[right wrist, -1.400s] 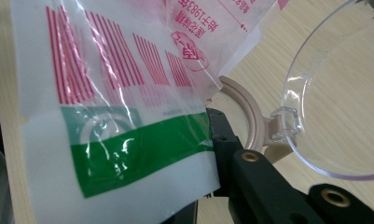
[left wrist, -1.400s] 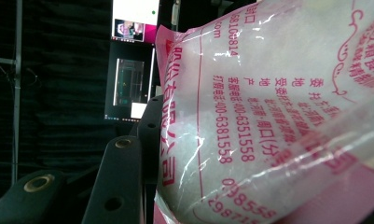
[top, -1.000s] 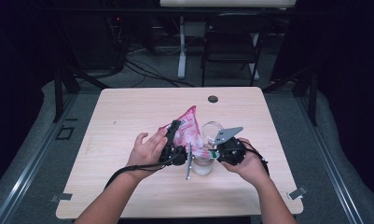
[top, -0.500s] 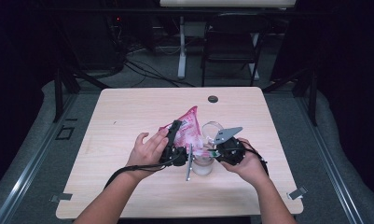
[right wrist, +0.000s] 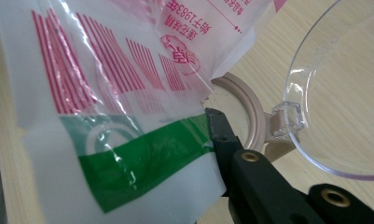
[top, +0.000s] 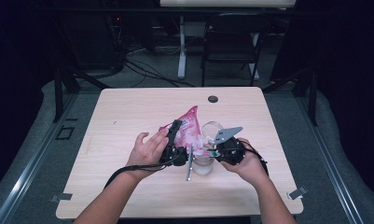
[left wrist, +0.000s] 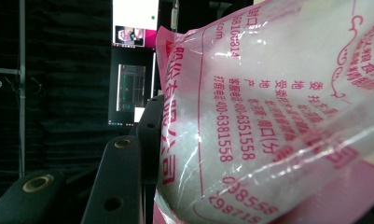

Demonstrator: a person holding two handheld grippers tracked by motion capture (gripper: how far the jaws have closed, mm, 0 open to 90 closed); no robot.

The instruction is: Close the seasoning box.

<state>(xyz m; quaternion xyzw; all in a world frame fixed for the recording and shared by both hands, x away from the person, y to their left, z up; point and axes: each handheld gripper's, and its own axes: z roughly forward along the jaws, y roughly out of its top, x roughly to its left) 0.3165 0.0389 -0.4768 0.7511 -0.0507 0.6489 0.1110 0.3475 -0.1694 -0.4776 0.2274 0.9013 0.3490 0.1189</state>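
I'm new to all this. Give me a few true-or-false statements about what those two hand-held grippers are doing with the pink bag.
1. The pink bag is held up over a clear jar. True.
2. The right gripper pinches the bag's edge. True.
3. The bag looks empty. False: white grains show through it.
4. The jar's lid is closed. False: it stands open.
5. The left gripper lies alone on the table. False: a hand holds it against the bag.

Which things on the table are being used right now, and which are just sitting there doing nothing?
Being used:
- pink bag of white grains, held by the left gripper and pinched at a corner by the right gripper
- clear container under the bag
- clear lid on its tan ring

Just sitting there:
- small dark disc at the table's far edge
- folding chair behind the table
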